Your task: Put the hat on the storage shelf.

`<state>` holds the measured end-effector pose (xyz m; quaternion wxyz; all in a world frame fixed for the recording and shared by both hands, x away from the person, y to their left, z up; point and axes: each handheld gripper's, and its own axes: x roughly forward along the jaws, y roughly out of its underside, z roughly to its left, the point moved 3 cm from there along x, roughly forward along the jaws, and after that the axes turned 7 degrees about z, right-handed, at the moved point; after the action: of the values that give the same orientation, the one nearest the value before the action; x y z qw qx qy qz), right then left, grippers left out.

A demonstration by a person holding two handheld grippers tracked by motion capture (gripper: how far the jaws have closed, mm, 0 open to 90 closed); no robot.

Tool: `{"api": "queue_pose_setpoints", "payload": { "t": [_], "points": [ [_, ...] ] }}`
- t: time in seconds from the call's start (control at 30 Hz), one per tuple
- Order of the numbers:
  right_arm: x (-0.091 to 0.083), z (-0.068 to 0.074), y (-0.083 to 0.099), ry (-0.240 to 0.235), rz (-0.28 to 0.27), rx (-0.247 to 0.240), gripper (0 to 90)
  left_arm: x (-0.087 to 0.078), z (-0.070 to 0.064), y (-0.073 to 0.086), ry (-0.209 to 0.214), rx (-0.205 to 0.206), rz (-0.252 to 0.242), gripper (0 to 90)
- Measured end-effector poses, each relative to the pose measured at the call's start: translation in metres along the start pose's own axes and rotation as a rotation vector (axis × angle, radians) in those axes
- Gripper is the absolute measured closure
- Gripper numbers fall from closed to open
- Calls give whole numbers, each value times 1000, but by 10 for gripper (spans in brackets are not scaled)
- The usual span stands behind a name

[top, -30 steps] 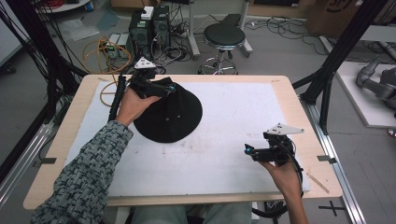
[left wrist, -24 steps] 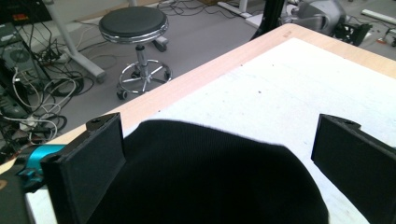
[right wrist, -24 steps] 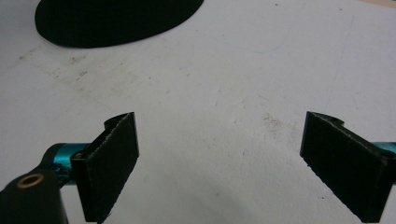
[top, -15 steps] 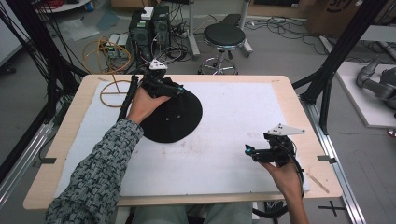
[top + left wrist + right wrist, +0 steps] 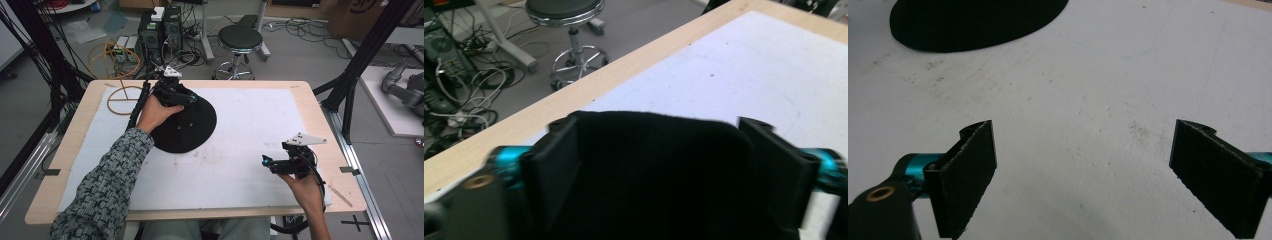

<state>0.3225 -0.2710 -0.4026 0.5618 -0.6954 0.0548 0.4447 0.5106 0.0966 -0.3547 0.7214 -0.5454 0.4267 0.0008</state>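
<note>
Cables, computer towers and a stool (image 5: 240, 39) crowd the floor beyond a wooden table (image 5: 305, 95) covered by a white mat (image 5: 250, 125). On the mat's far left lies a round black cloth (image 5: 192, 127), flat over most of its spread. At its far edge the left gripper (image 5: 187, 98), held in a hand (image 5: 152, 112) with a patterned sleeve, is at the fabric. In the left gripper view a raised fold of the cloth (image 5: 656, 170) fills the space between the two jaws, which stand wide apart on either side of it; whether the pads actually press the fabric is hard to judge from that blurred frame. A loop of tan cord (image 5: 122, 95) lies on the table just left of the gripper.

Well apart, at the near right of the mat, the right gripper (image 5: 266, 161) sits low in the other hand (image 5: 305, 185), pointing left. The right gripper view shows its jaws spread wide with nothing between them, bare stained mat beneath and the cloth's edge (image 5: 978, 22) farther off.
</note>
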Motion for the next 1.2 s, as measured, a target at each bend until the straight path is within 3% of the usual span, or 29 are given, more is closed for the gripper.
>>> {"api": "queue_pose_setpoints", "payload": {
  "t": [0.23,0.3,0.87,1.2],
  "points": [
    [0,0,0,2,1,2,113,0,2,2,-7,0,13,369],
    [0,0,0,2,-1,-2,113,0,2,2,-15,5,22,448],
    [0,-1,0,1,-3,0,113,-6,6,5,-4,-2,56,739],
    [1,1,-2,-3,0,-1,113,-25,9,1,31,10,23,775]
  ]
}}
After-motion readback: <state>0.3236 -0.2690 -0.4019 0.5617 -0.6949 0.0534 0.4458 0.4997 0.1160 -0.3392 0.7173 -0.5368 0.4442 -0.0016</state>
